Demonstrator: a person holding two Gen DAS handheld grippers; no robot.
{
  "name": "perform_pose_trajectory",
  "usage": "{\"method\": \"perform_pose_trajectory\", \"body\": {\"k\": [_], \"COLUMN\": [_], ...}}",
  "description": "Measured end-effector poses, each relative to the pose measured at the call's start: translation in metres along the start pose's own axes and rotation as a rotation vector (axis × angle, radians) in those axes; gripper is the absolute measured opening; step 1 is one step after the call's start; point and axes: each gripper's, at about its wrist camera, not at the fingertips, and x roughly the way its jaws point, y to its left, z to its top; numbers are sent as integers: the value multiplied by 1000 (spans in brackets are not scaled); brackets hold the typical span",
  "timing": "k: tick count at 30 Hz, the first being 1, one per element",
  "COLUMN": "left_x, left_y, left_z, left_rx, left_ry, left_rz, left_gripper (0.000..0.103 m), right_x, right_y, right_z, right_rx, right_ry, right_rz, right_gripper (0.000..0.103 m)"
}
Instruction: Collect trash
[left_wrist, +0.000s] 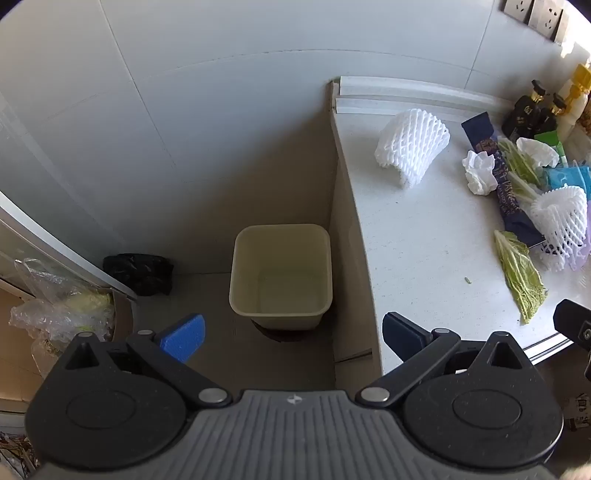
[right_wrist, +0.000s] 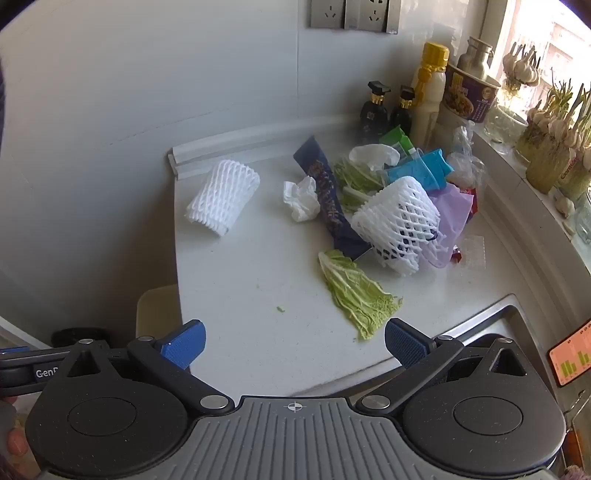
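A cream bin (left_wrist: 281, 275) stands on the floor left of the white counter (left_wrist: 424, 258), with nothing visible inside it. My left gripper (left_wrist: 293, 338) hangs open above the bin, nothing between its blue pads. On the counter (right_wrist: 258, 302) lie a foam fruit net (right_wrist: 223, 195), a crumpled tissue (right_wrist: 301, 197), a dark blue wrapper (right_wrist: 327, 195), a second foam net (right_wrist: 397, 223), a cabbage leaf (right_wrist: 356, 291) and a heap of plastic bags (right_wrist: 439, 184). My right gripper (right_wrist: 293, 343) is open over the counter's near edge, short of the cabbage leaf.
Sauce bottles (right_wrist: 388, 109) and a noodle cup (right_wrist: 469, 96) stand at the counter's back. Sprouting garlic (right_wrist: 550, 147) lines the window sill. A sink edge (right_wrist: 509, 314) lies at the right. A black bag (left_wrist: 138, 273) and clear bags (left_wrist: 59, 306) sit on the floor.
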Motion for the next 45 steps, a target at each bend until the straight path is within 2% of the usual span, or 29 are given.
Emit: {"method": "perform_pose_trajectory", "body": {"k": [22,45], "left_x": [-2,-4], "left_y": [10,5], "left_z": [5,1], "left_rx": [-5,-9], "left_ry": [-10,-21], "left_rz": [-13,-10], "left_gripper": [103,103], "right_x": [-3,-8], "right_y": [9,10], "right_z": [3,2], "right_rx": [-22,-32], "right_ry": [5,-4], "right_rz": [4,9], "right_gripper": [103,103]}}
